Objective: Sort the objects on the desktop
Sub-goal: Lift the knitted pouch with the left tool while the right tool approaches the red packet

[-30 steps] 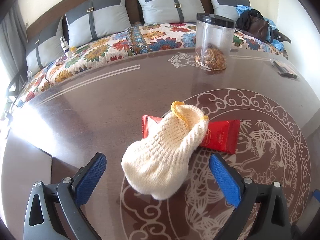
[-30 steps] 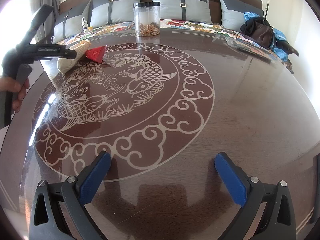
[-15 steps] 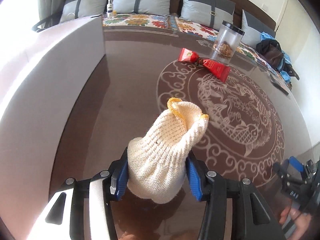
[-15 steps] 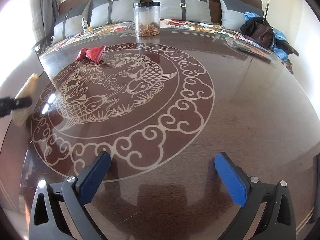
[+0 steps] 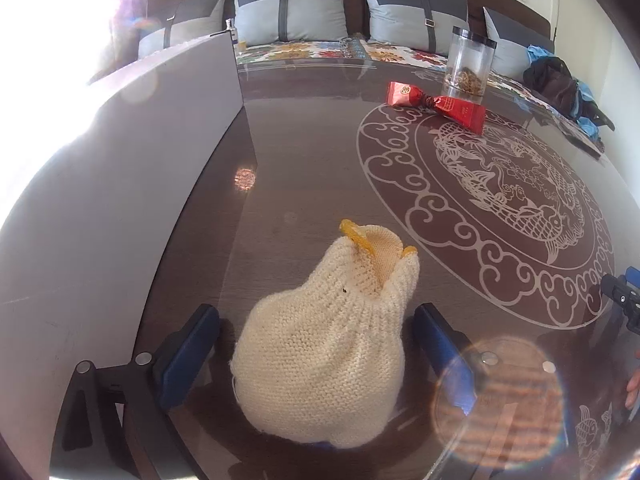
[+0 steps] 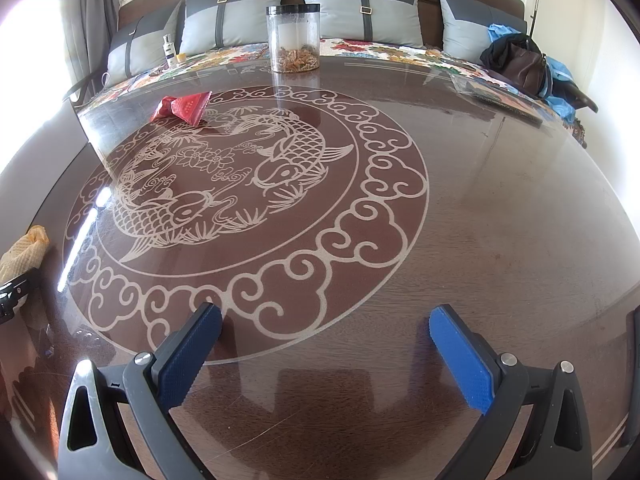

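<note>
1. Cream knitted glove (image 5: 328, 356): lies on the glossy brown table (image 5: 304, 152) at its near left part, between the two blue pads of the left gripper (image 5: 316, 354). Its yellow-edged cuff (image 5: 374, 246) points away toward the far side, the bulkier body lies nearest the camera, so the long axis runs near-to-far, roughly in line with the fingers. The same glove shows at the left edge of the right wrist view (image 6: 24, 252).
2. Left gripper: jaws stand apart, a visible gap on each side of the knit; neither pad presses it. Judged a release or set-down stance: the glove appears to rest on the tabletop near the grey box wall (image 5: 120, 184) at left, probably the sorting area.
3. Right gripper (image 6: 324, 354): jaws spread wide, nothing between them, held low over the near edge of the table, seemingly idle and waiting.
4. Red candy wrapper (image 5: 438, 106): far on the table, at the rim of the carp medallion (image 6: 224, 176), well apart from the glove; likely the next item to sort.
5. Clear jar with black lid (image 5: 468, 66): upright just beyond the wrapper, brown contents at its bottom.
6. Beyond the table: grey cushions (image 6: 360, 8) on a floral-covered bench.
</note>
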